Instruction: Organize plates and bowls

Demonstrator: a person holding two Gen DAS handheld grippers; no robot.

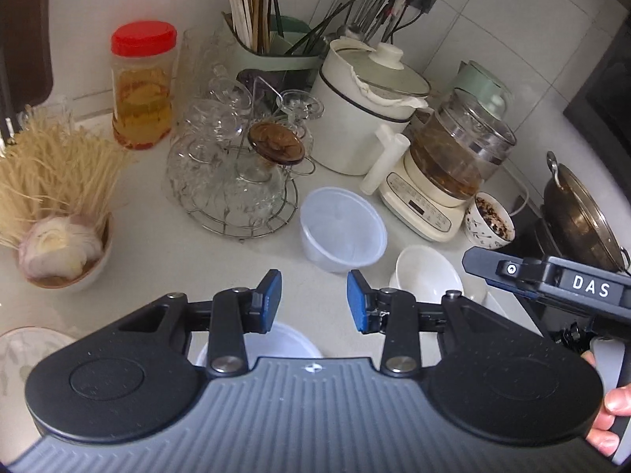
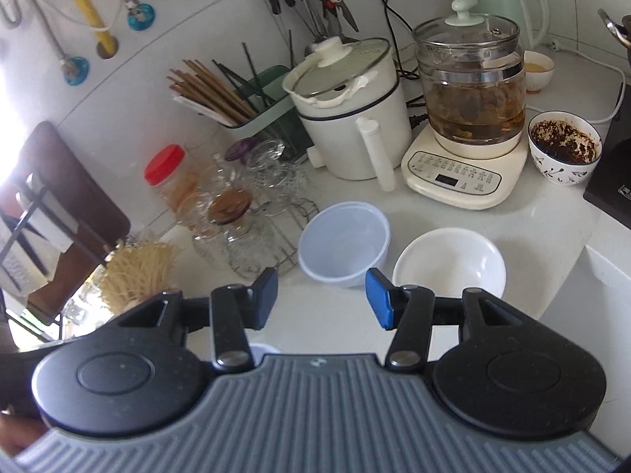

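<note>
My left gripper [image 1: 314, 300] hangs with jaws apart, nothing between them; my right gripper [image 2: 321, 298] is spread wide too, empty. Just ahead sits the plastic bowl [image 2: 344, 245], upright on the counter [image 2: 532, 232]. The white bowl [image 2: 449, 262] is just right of it, the glass rack [image 2: 252, 232] just left.

A home kitchen: a tiled wall behind a white tabletop [image 2: 347, 327] crowded with a chopstick holder [image 2: 252, 106], electric pot [image 2: 351, 118], glass kettle [image 2: 469, 90], wok [image 1: 579, 216] and bowls [image 2: 449, 264].
</note>
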